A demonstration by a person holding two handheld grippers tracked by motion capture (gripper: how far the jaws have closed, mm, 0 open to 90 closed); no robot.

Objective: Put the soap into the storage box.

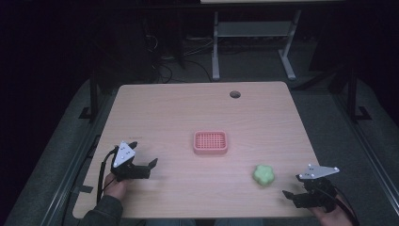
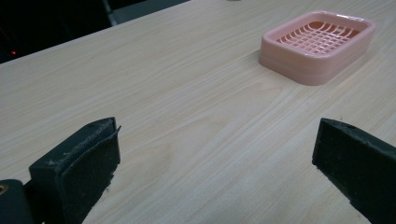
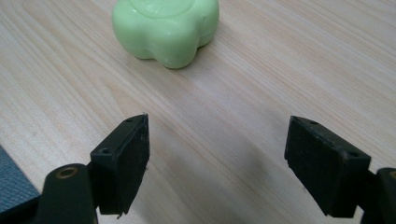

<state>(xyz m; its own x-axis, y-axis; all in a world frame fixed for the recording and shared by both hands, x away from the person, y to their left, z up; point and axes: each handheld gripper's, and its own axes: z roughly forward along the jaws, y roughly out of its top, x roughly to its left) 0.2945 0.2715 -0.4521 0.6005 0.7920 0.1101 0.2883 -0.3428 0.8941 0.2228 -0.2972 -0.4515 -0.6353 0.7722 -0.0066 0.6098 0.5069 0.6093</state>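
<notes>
- Green soap point(image 1: 264, 174), flower-shaped, lying flat on the tabletop point(image 1: 188, 113) toward 4 o'clock from its middle, near the front edge.
- In the right gripper view, same green soap point(image 3: 167, 28) at 11 o'clock ahead of the jaws, apart from both, bare wood between.
- Right tool point(image 1: 292, 195) at 4 o'clock from the soap, near it but not touching, jaws spread wide, nothing between them, held by a hand point(image 1: 329, 214) at the front right corner.
- Pink soap dish point(image 1: 210, 142) near the tabletop's middle, at 10 o'clock from the soap, well apart, gridded inside and empty.
- In the left gripper view, pink soap dish point(image 2: 317, 44) at 1 o'clock beyond the jaws, plain wood in between.
- Left tool point(image 1: 149, 165) at 8 o'clock from the dish, jaws spread, gripping nothing, held low over the front left of the tabletop.
- Round cable hole point(image 1: 235, 94) near the far edge, at 12 o'clock.
- Grey frame legs point(image 1: 216, 52) and loose cables point(image 1: 162, 70) on the dark floor beyond the far edge.
</notes>
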